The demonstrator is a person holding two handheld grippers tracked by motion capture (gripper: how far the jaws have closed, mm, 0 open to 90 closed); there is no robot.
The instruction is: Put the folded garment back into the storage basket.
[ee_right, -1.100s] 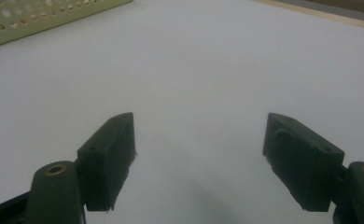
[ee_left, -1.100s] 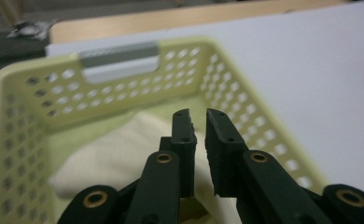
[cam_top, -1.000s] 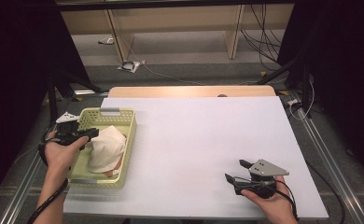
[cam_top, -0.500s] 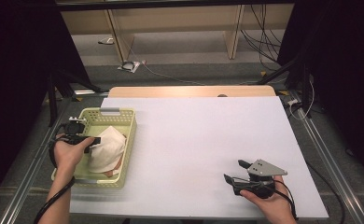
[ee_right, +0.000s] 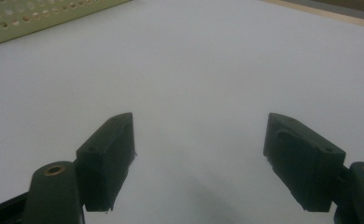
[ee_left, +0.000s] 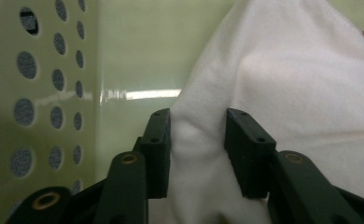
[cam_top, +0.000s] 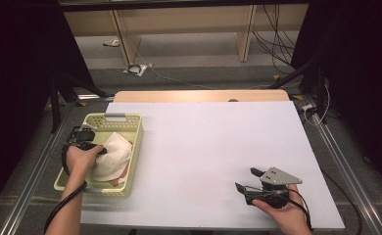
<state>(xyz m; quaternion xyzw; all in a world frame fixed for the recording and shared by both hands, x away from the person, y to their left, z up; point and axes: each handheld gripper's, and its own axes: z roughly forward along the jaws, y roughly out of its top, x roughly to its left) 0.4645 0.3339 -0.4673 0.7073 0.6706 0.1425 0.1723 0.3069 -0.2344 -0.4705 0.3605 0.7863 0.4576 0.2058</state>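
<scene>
Left gripper view: left gripper (ee_left: 196, 140) jaws, just closing, are straddling a cloth (ee_left: 283, 93) fold inside the basket (ee_left: 45, 93); right gripper (ee_right: 199, 158) is idling agape, far off.

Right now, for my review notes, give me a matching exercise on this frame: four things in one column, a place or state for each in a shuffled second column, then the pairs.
Things:
1. white cloth
2. basket
3. left hand-held gripper
4. right hand-held gripper

Places or states:
A. at the table's left edge, pale green
B. jaws wide apart over bare table
C. lying in the basket
D. jaws around a fold of the cloth

Pairs: 1-C, 2-A, 3-D, 4-B
</scene>
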